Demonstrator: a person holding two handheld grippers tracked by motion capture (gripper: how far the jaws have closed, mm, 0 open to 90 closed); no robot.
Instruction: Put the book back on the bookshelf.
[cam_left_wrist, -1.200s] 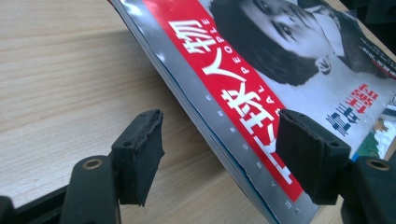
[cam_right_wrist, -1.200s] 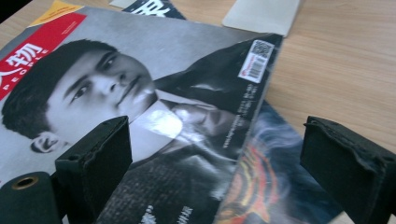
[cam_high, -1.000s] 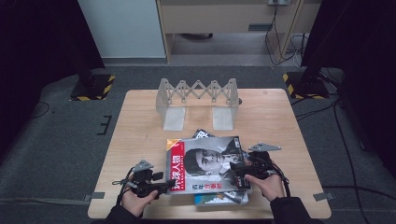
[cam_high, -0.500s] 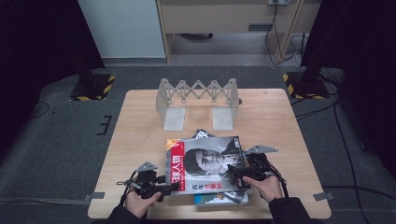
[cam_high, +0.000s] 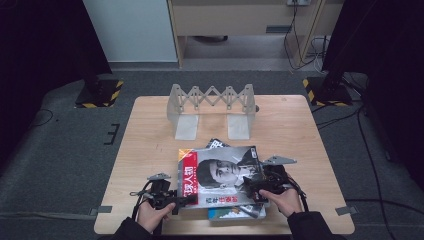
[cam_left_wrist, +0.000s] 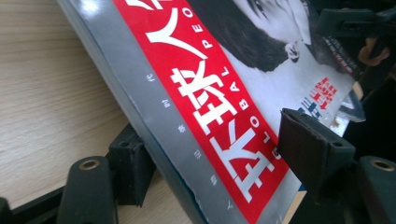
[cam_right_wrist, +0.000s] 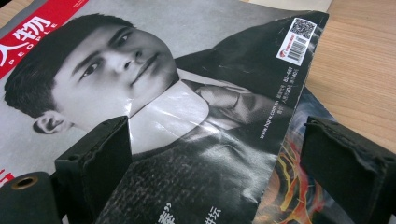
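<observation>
Magazine (cam_left_wrist: 219, 126) spine edge between left claw (cam_left_wrist: 219, 163) jaws (unpinched), tilted

Pale wooden tabletop (cam_high: 150, 150), bare toward the left. Grey folding rack (cam_high: 212, 107) upright near the far edge, two flat feet pointing forward. Yellow-and-black striped stand bases (cam_high: 100, 92) on grey carpet behind both far corners.
</observation>
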